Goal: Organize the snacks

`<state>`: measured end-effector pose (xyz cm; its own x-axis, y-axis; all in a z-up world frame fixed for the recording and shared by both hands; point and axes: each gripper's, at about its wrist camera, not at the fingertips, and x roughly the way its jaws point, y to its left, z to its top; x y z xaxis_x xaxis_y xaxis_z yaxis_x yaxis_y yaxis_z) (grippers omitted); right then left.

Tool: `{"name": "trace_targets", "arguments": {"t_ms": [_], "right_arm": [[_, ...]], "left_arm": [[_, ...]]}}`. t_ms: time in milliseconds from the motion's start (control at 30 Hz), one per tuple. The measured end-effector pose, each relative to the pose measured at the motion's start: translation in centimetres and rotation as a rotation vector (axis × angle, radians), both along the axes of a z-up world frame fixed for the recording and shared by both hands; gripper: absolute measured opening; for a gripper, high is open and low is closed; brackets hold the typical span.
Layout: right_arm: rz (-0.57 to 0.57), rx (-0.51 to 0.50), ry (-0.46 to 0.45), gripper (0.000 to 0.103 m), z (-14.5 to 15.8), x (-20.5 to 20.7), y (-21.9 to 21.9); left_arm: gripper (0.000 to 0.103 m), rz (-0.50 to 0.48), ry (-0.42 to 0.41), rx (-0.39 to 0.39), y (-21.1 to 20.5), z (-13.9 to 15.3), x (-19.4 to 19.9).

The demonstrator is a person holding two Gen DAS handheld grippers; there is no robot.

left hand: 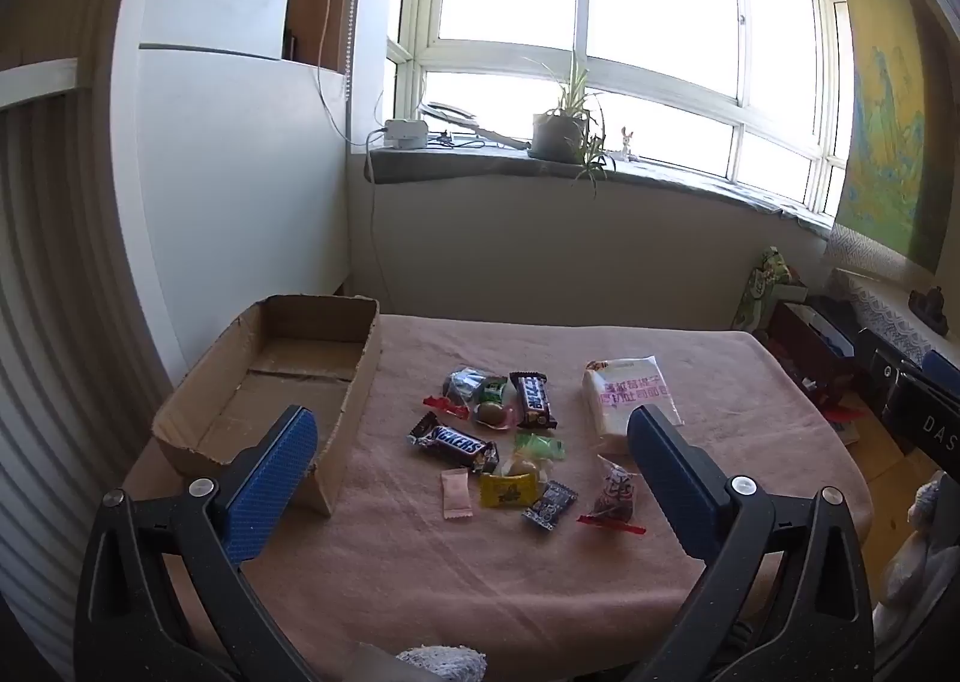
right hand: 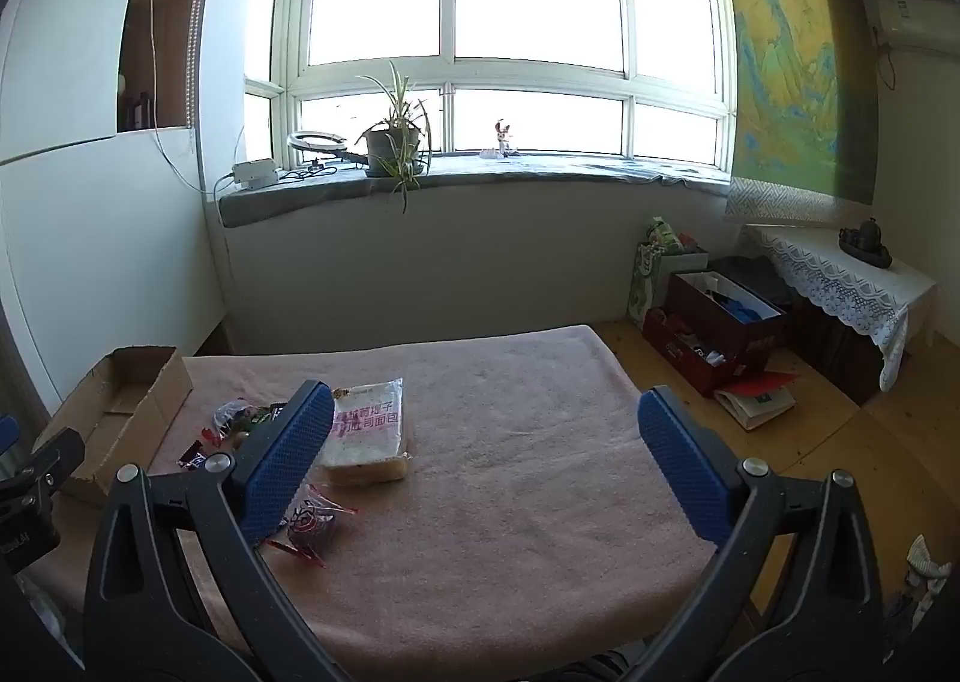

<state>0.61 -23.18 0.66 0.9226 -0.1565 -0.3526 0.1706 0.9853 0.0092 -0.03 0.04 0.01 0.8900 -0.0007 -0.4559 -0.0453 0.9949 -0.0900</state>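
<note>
An empty brown cardboard box stands at the table's left. To its right lies a loose pile of snacks: a Snickers bar, a second dark chocolate bar, a yellow candy, a pink sachet, a red-ended wrapped sweet and a bagged bread loaf. My left gripper hovers open above the pile, nothing between its blue pads. My right gripper is open over bare cloth to the right of the bread.
A pink cloth covers the table. Behind it are a wall and a windowsill with a potted plant. Red boxes, a book and a lace-covered side table stand on the wooden floor at the right.
</note>
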Motion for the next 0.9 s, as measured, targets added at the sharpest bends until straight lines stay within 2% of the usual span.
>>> {"name": "trace_targets", "arguments": {"t_ms": [300,500,900], "right_arm": [[0.021,0.003,0.023,0.103,0.2,0.2,0.1],[0.008,-0.015,0.01,0.103,1.5,0.3,-0.1],[0.033,-0.01,0.019,0.103,-0.2,0.8,1.3]], "left_arm": [[0.103,0.001,0.014,-0.002,0.4,0.1,0.2],[0.103,0.014,0.026,0.006,0.3,-0.2,0.4],[0.103,0.032,0.021,0.009,1.0,-0.1,0.7]]}}
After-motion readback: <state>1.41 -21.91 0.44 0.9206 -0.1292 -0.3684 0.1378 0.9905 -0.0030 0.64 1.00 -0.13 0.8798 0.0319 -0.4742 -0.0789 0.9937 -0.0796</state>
